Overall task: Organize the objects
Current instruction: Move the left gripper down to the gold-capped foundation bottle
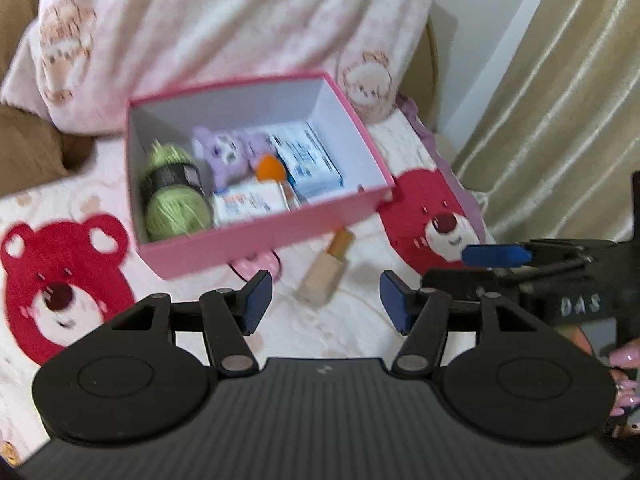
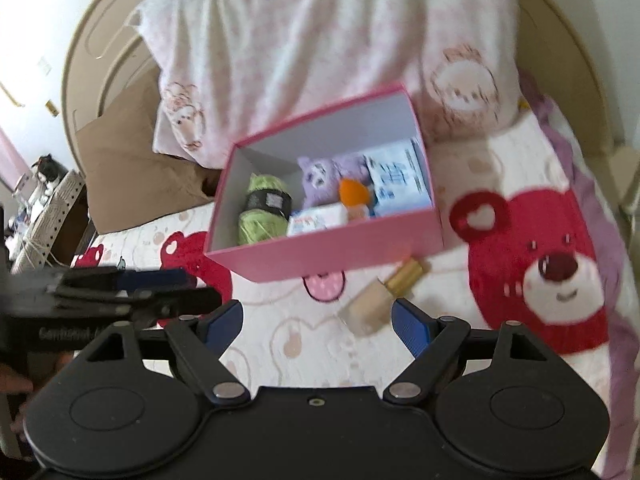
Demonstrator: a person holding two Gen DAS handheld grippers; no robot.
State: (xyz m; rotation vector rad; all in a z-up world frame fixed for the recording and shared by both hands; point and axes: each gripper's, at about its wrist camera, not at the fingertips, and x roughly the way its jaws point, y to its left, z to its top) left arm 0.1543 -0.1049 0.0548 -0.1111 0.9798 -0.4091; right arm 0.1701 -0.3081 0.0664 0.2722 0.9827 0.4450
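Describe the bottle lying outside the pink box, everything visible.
The bottle is small, with a squarish pale beige body and a gold-tan cap that points toward the pink box. It looks like glass or plastic, though blur hides any label. It lies on its side on the bear-print blanket, just in front of the box wall, untouched by either tool.

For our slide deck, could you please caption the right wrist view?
Open right gripper above a beige bottle lying on the bear-print blanket beside the filled pink box.
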